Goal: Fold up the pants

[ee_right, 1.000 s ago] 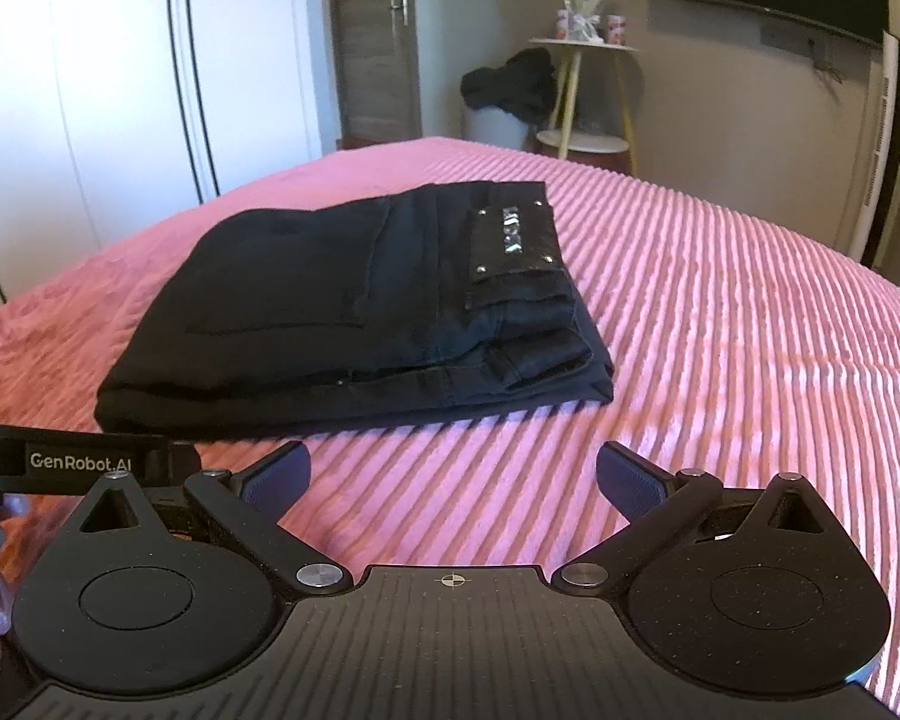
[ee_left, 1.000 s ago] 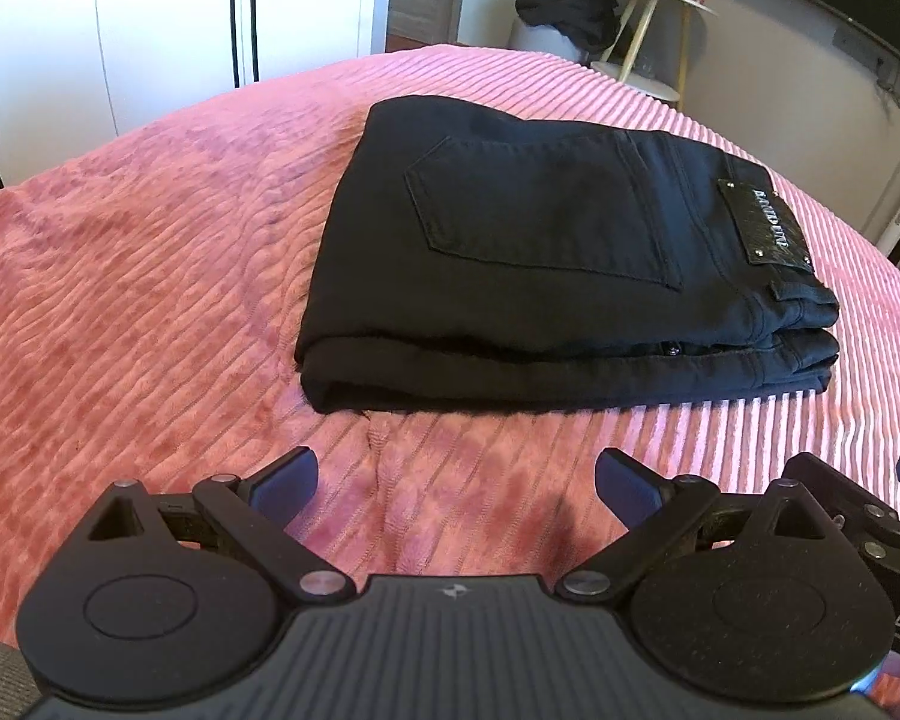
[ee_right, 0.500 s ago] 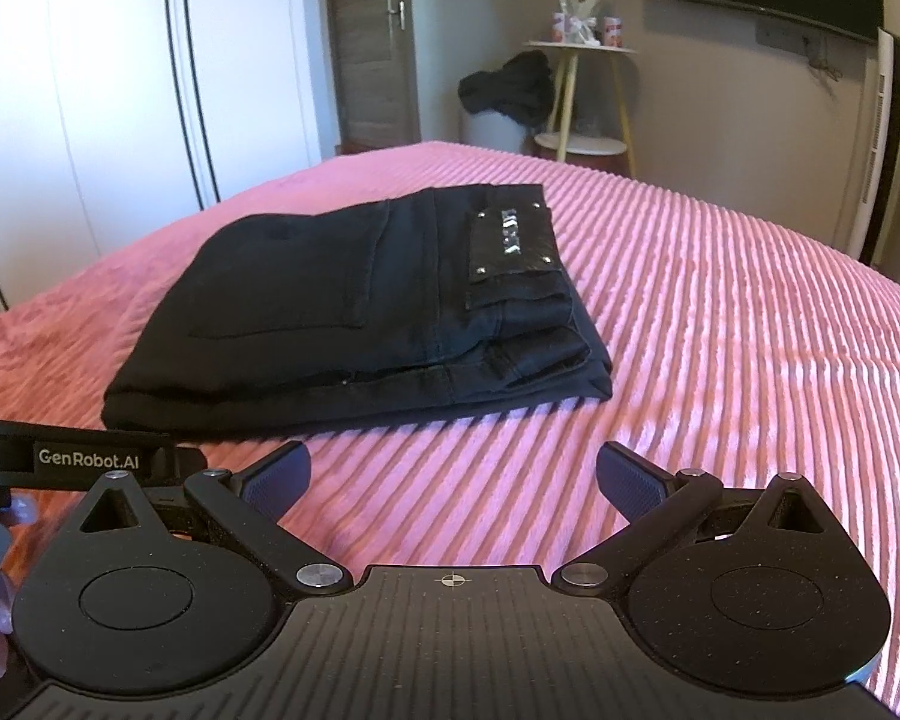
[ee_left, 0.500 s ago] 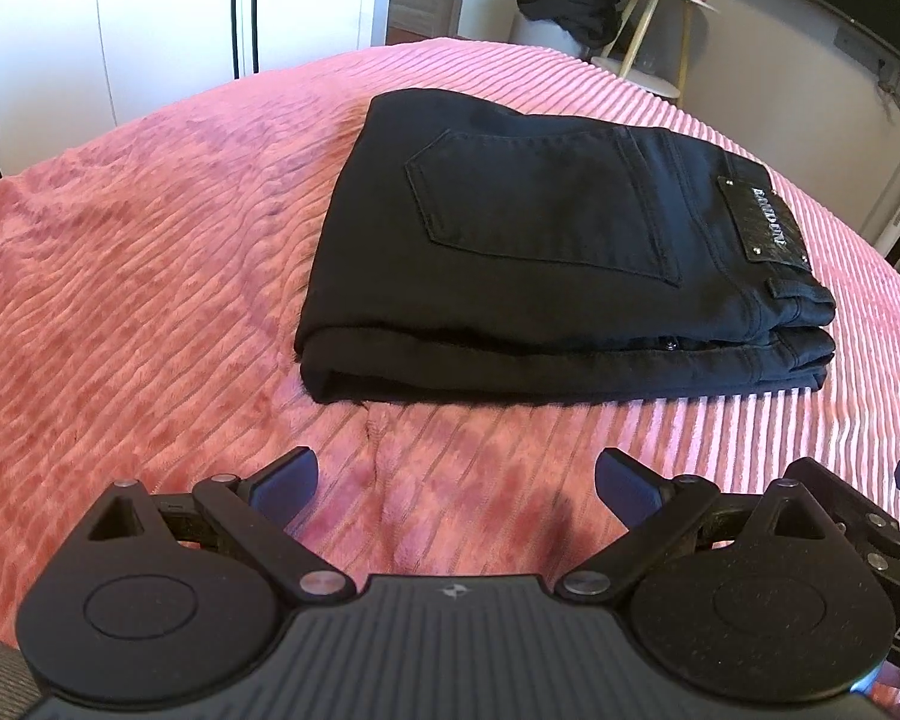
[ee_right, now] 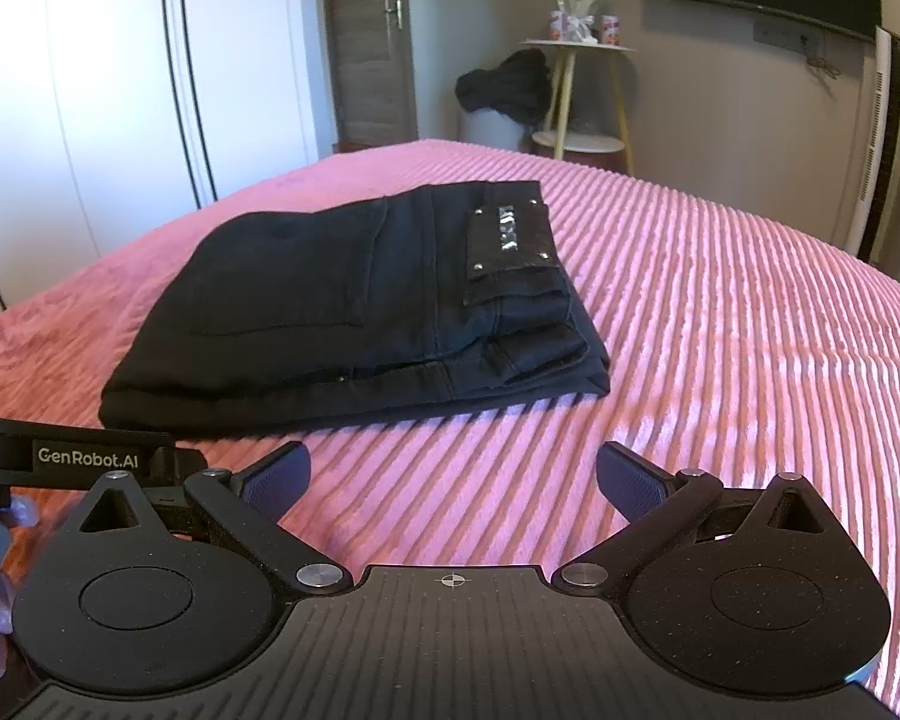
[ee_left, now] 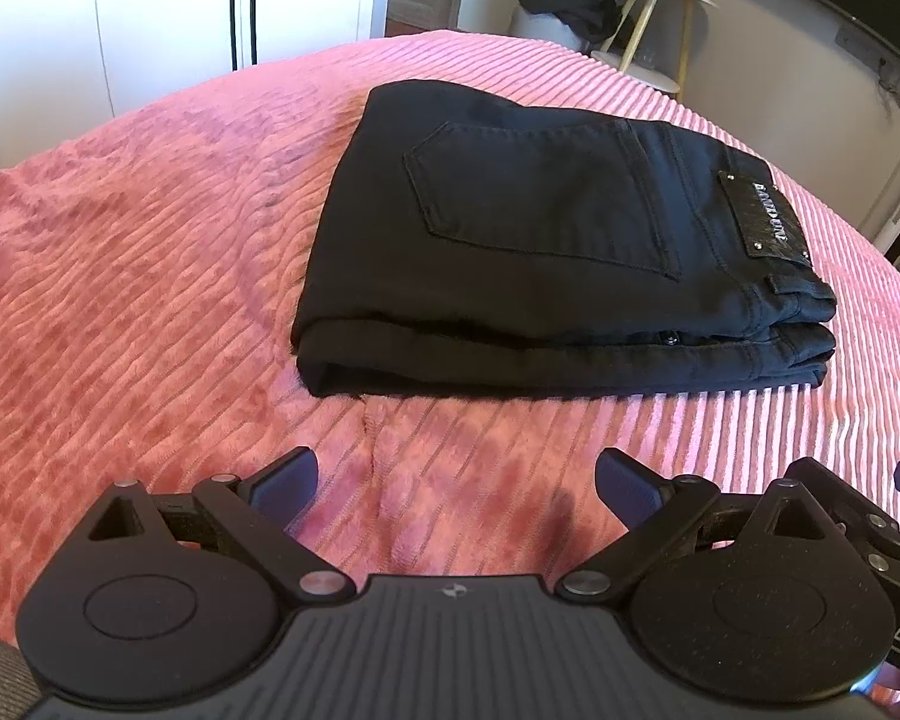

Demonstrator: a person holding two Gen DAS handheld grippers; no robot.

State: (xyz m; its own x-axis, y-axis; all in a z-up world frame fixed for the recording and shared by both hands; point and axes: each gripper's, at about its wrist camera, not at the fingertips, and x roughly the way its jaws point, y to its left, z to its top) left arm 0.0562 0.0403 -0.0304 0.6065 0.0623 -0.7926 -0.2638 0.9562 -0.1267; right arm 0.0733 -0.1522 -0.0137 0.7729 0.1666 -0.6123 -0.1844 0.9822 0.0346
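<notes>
While the black pants (ee_left: 546,252) are lying folded into a compact stack on the pink ribbed bedspread (ee_left: 120,276), toward twelve o'clock of both tools, the left gripper (ee_left: 456,483) is hovering with fingers spread wide, gripping nothing. Likewise, the right gripper (ee_right: 453,477) is sitting spread and empty, apart from the pants' near edge.
</notes>
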